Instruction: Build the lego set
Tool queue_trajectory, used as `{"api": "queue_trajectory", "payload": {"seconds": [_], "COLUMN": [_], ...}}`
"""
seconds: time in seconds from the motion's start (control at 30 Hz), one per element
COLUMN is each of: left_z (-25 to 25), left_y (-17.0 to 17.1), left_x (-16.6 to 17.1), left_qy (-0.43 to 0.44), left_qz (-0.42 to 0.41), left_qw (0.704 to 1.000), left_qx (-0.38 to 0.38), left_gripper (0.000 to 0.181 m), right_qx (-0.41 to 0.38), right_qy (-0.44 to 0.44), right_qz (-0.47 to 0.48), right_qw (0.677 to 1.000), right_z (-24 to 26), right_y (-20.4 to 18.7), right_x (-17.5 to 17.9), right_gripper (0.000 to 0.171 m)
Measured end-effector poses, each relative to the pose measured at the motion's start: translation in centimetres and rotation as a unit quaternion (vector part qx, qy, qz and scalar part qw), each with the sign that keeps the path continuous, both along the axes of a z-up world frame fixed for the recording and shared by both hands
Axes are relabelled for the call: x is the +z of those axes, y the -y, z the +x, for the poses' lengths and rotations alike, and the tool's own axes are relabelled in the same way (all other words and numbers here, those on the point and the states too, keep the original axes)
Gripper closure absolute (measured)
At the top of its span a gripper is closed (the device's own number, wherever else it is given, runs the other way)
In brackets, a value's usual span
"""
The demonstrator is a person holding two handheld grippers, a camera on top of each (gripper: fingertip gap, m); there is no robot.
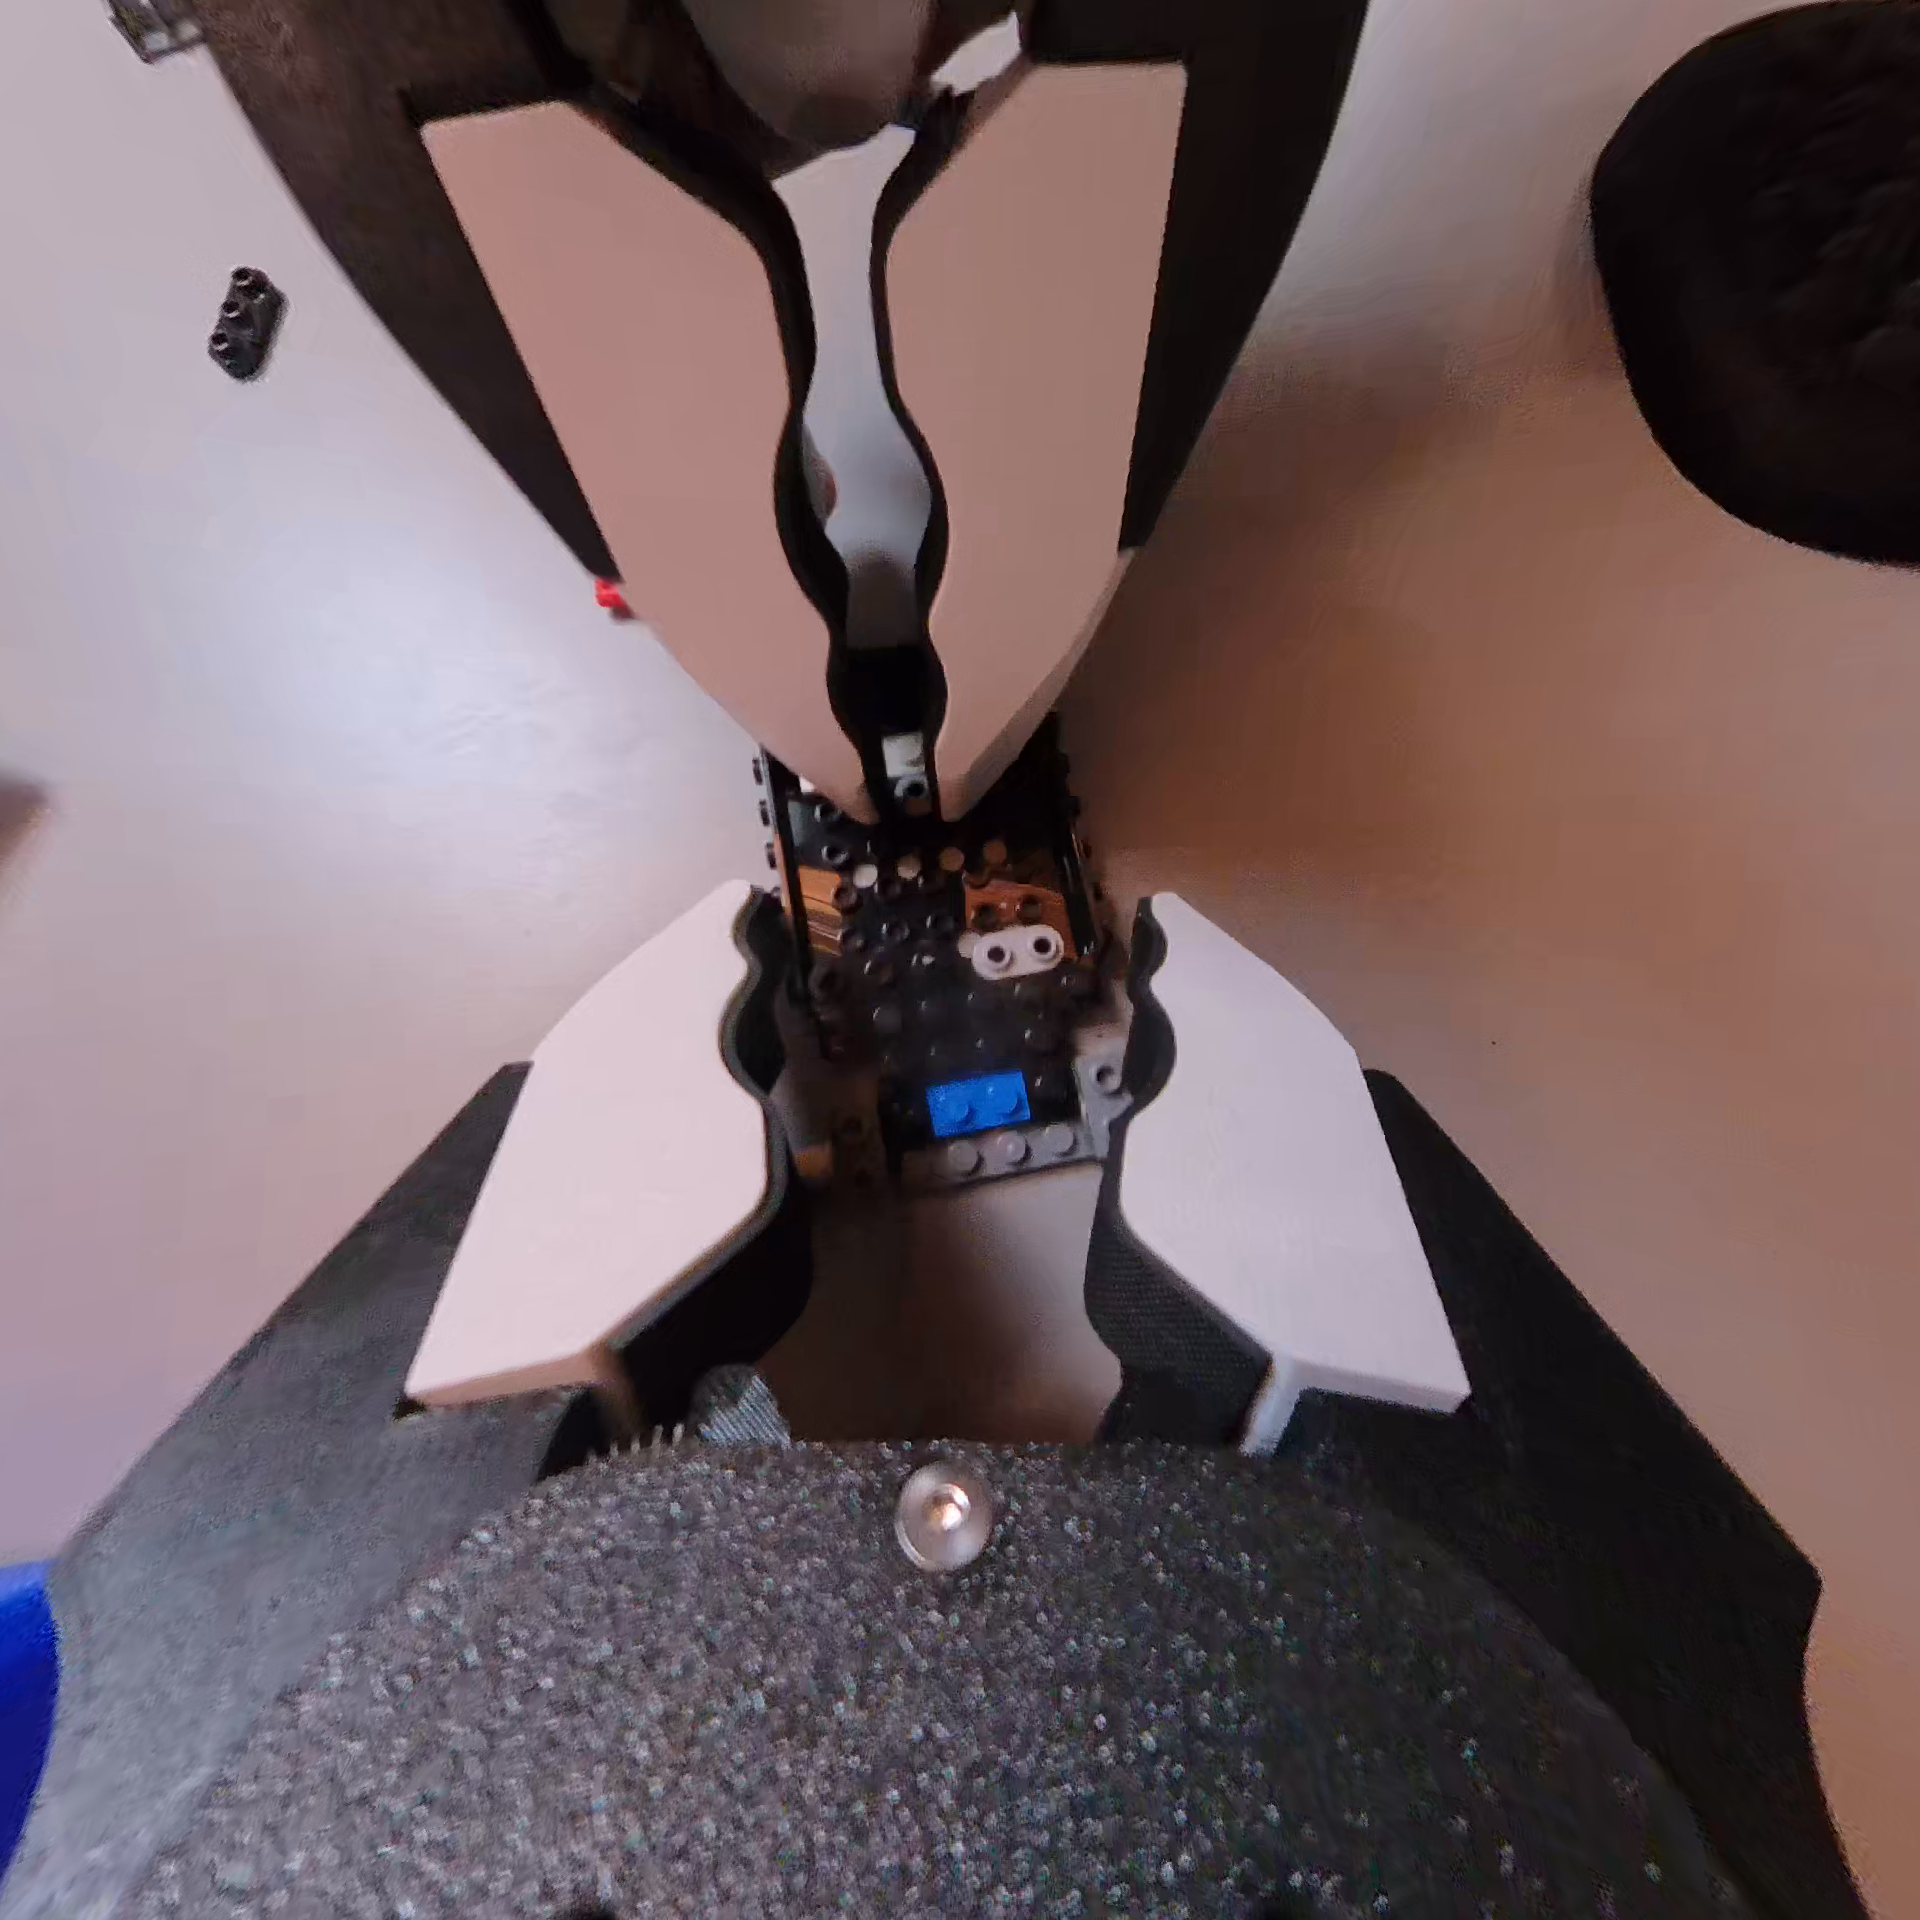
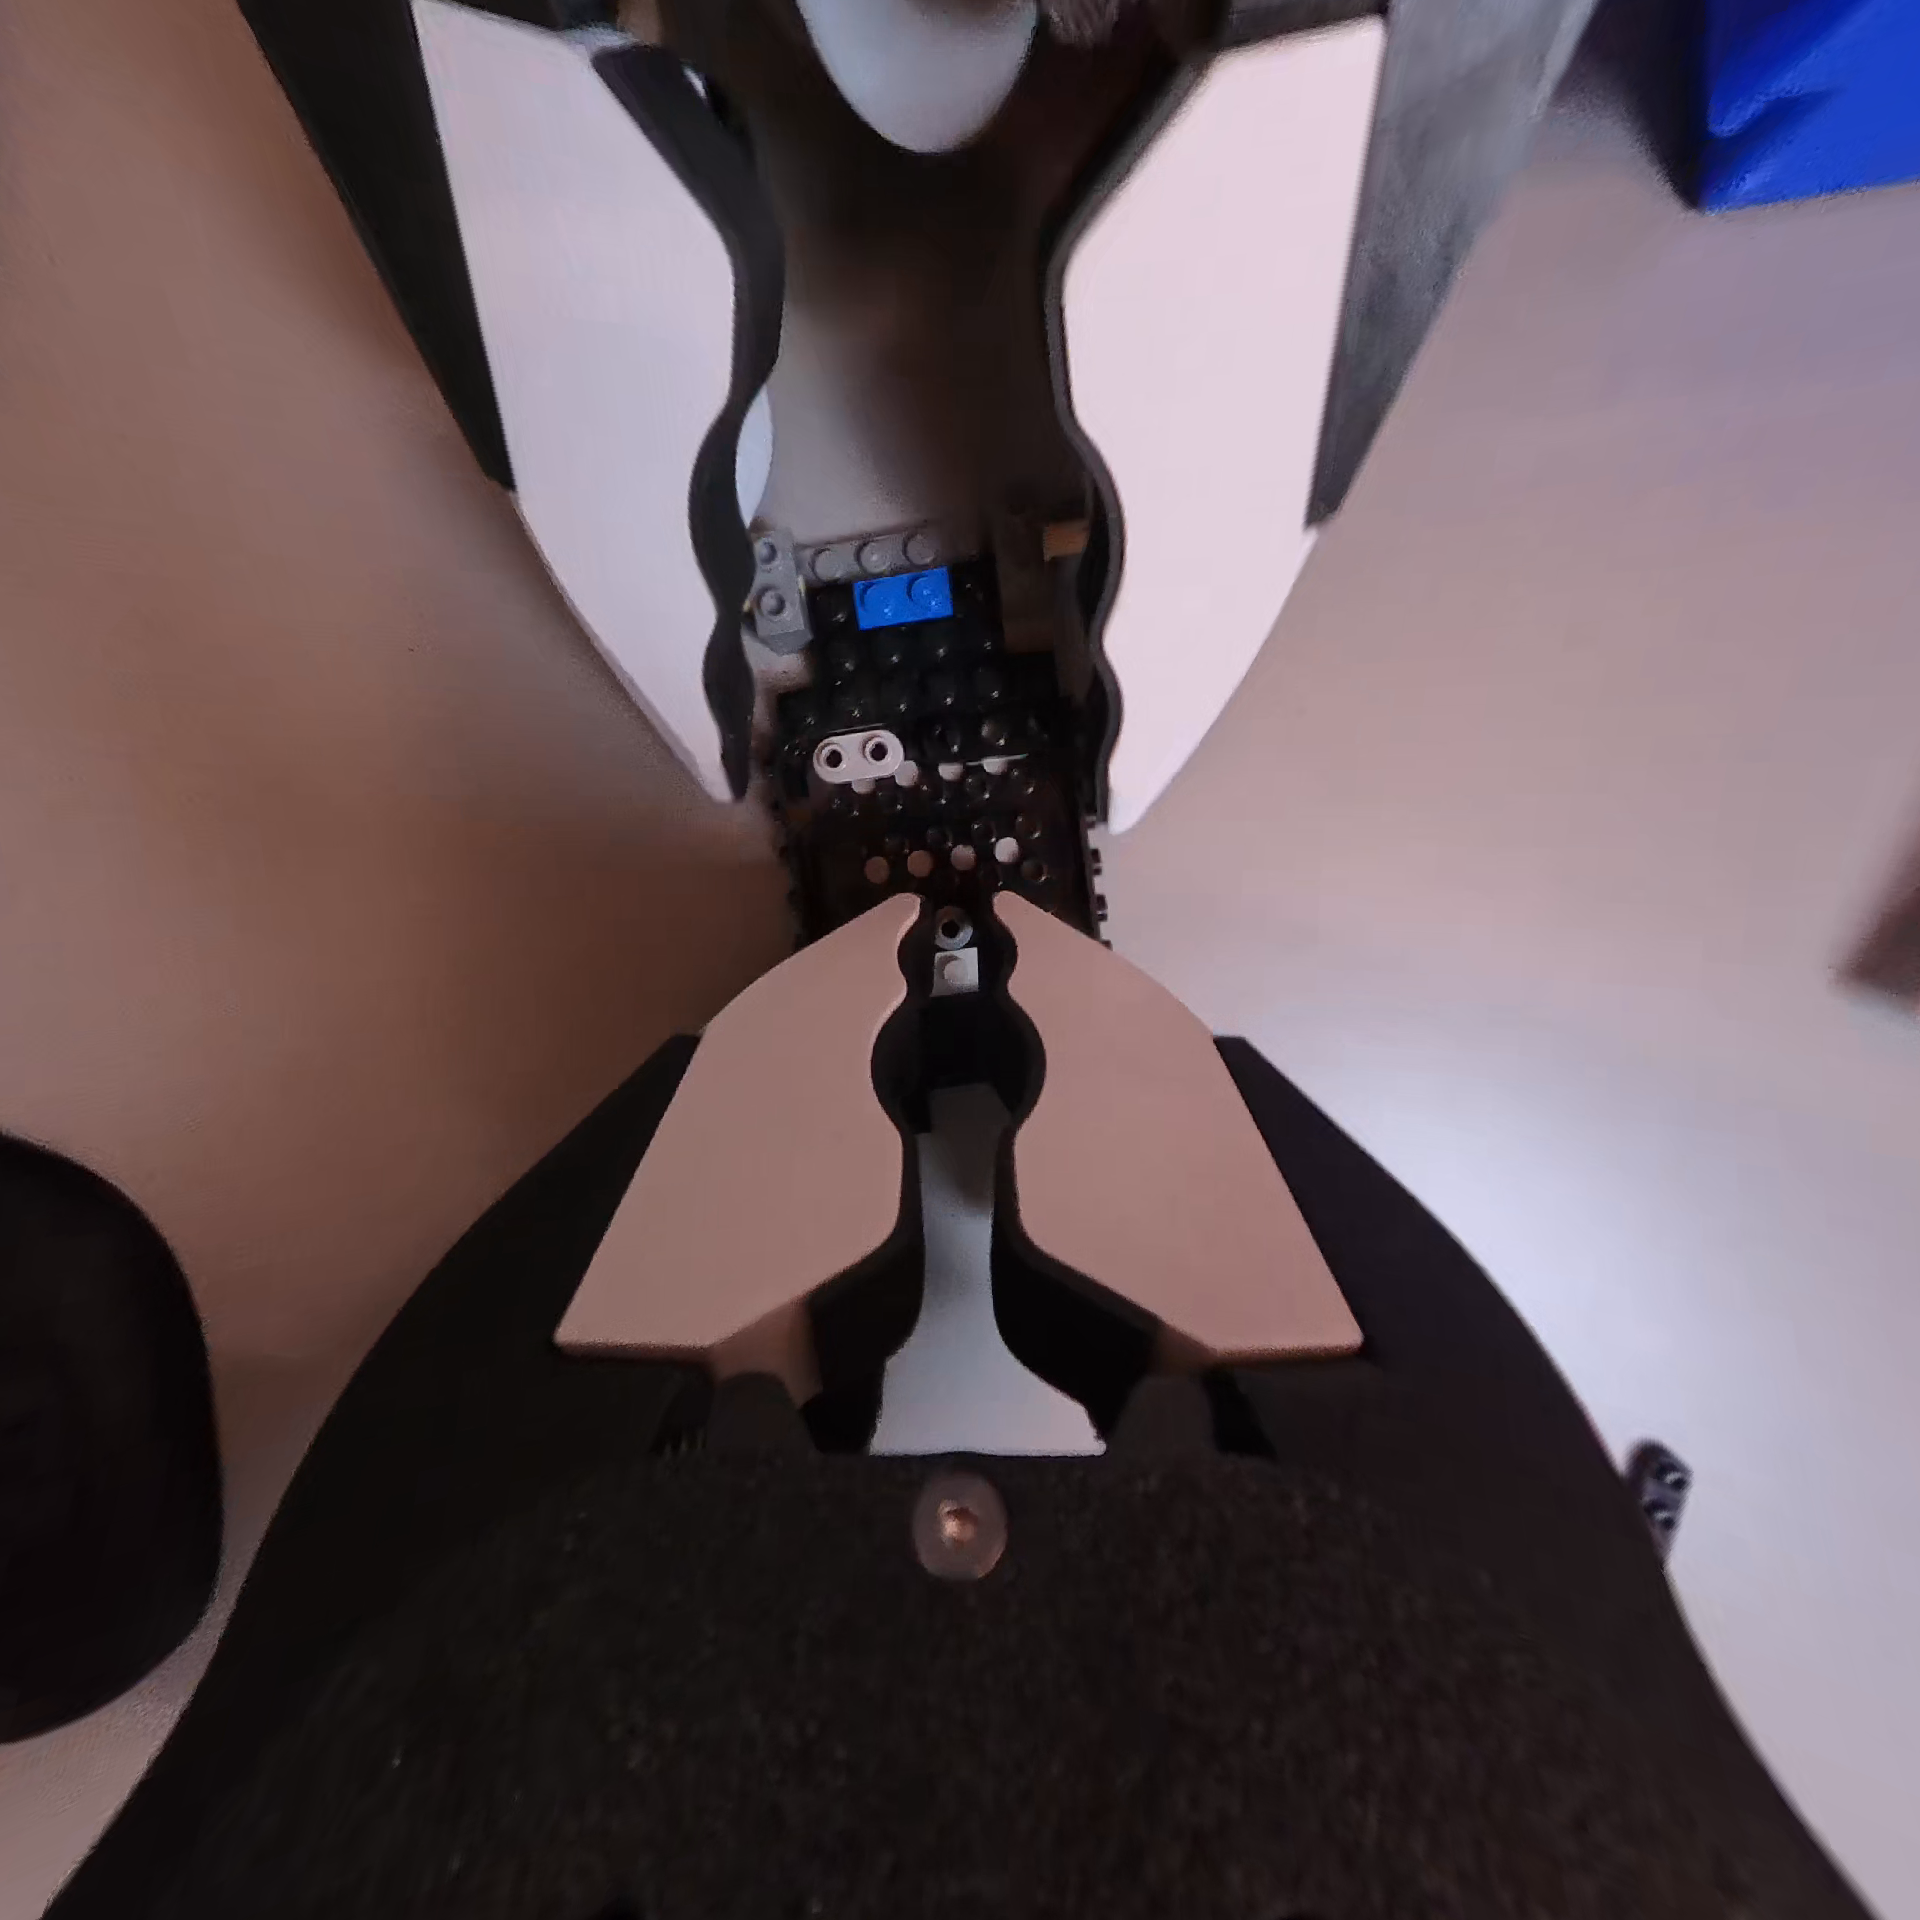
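1. Two handheld grippers meet nose to nose over a black studded brick model (image 1: 925, 977) on a pale, smooth tabletop (image 1: 312, 727). Each gripper has matte cream finger plates edged with wavy black rubber pads, mounted on grainy black bodies.

2. The left gripper (image 1: 940, 914) stands fairly wide, its fingers flanking the near end of the model and pressed against its sides.

3. The right gripper (image 2: 961, 914) is drawn narrow, pinching a small light grey piece (image 2: 954, 971) at the model's opposite end; whether that piece is seated on the model cannot be made out.

4. On the model's knobbly deck sit a glossy blue two-stud brick (image 1: 977, 1103), a row of dull grey plates (image 1: 1003, 1151) at the edge and a rounded white link with two holes (image 1: 1013, 951). Tan parts show beneath the black plates, mostly hidden.

5. A loose black brick with three studs (image 1: 247, 335) lies well apart on the table. A red scrap (image 1: 608, 594) peeks from behind the right gripper's finger, too small to identify.

6. A dark rounded mass (image 1: 1787, 312) is cut off at the frame edge, and a blurred blue object (image 2: 1808, 94) fills a corner.
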State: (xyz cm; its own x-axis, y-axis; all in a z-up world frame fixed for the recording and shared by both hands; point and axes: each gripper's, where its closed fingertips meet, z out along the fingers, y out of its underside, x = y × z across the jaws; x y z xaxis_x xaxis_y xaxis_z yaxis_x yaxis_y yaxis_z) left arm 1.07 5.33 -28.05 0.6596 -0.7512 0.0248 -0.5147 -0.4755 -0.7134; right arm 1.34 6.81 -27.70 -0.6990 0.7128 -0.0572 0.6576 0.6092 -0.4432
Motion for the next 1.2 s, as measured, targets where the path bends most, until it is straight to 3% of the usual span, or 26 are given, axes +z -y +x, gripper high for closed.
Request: {"api": "queue_trajectory", "payload": {"seconds": [0.27, 0.33, 0.43, 0.7, 0.77, 0.9, 1.03, 1.13, 1.2], "left_z": [0.3, 1.0, 1.3, 1.2, 1.0, 0.9, 1.0, 1.2, 1.4], "left_y": [0.1, 0.1, -0.4, -0.5, -0.6, -0.4, -0.3, 0.2, 0.8], "left_x": [0.1, 0.4, 0.2, 0.1, 0.1, 0.1, 0.2, 0.4, 0.7], "left_qy": [0.007, 0.027, 0.016, 0.000, -0.008, -0.007, -0.001, 0.020, 0.026], "left_qz": [-0.010, -0.022, -0.021, -0.029, -0.028, -0.021, -0.016, -0.007, 0.008], "left_qw": [1.000, 0.999, 0.999, 0.999, 0.999, 0.999, 1.000, 1.000, 0.999], "left_qx": [0.011, 0.012, 0.021, 0.038, 0.044, 0.031, 0.018, -0.013, -0.045], "left_gripper": [0.121, 0.112, 0.112, 0.116, 0.119, 0.117, 0.117, 0.117, 0.107], "right_qx": [-0.066, -0.088, -0.113, -0.101, -0.099, -0.108, -0.135, -0.139, -0.137], "right_qy": [-0.035, -0.047, -0.051, -0.048, -0.038, -0.061, -0.079, -0.085, -0.091], "right_qz": [-0.053, -0.069, -0.073, -0.062, -0.071, -0.064, -0.133, -0.108, -0.116], "right_qw": [0.996, 0.993, 0.990, 0.992, 0.992, 0.990, 0.979, 0.981, 0.980], "right_z": [0.1, 0.0, -0.1, 0.1, 0.6, 0.9, 0.6, 0.6, 0.8], "right_y": [0.3, 0.7, 0.6, 0.6, 1.0, 1.2, 1.5, 0.6, 0.8], "right_x": [0.1, 0.1, 0.1, 0.0, -0.1, 0.0, 1.5, 1.4, 1.5], "right_gripper": [0.164, 0.164, 0.164, 0.164, 0.171, 0.171, 0.171, 0.168, 0.165]}}
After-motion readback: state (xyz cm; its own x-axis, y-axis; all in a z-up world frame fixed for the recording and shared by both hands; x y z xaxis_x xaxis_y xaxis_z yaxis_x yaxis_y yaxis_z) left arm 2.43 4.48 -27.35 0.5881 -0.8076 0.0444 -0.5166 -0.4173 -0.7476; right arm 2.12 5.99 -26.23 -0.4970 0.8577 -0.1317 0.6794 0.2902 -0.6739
